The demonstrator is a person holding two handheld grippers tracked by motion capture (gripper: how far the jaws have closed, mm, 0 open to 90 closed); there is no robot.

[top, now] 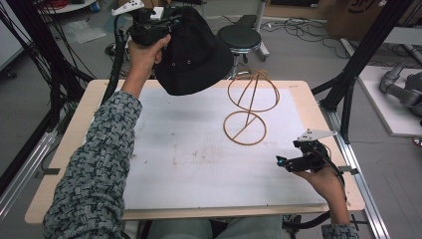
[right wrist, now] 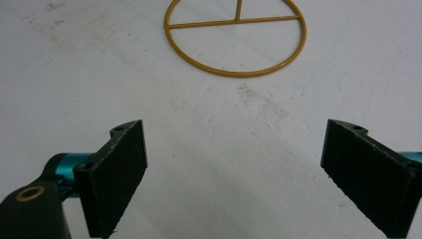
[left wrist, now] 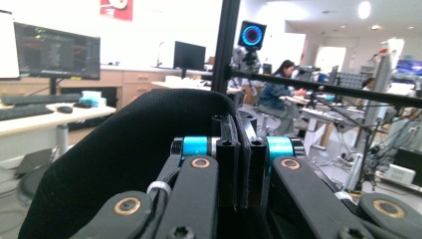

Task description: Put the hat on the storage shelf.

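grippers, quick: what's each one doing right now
left gripper: shut on the brim of the black fabric bucket hat, held above the table.
right gripper: open, holding nothing.

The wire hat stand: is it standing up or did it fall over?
Standing up. The wire hat stand rests on its round base on the white mat, its domed top bare; the black hat hangs from the left gripper.

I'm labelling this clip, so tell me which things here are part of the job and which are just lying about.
Part of the job:
black hat, pinched by the left gripper
gold wire stand
right gripper, open

Lying about:
black stool
cardboard box
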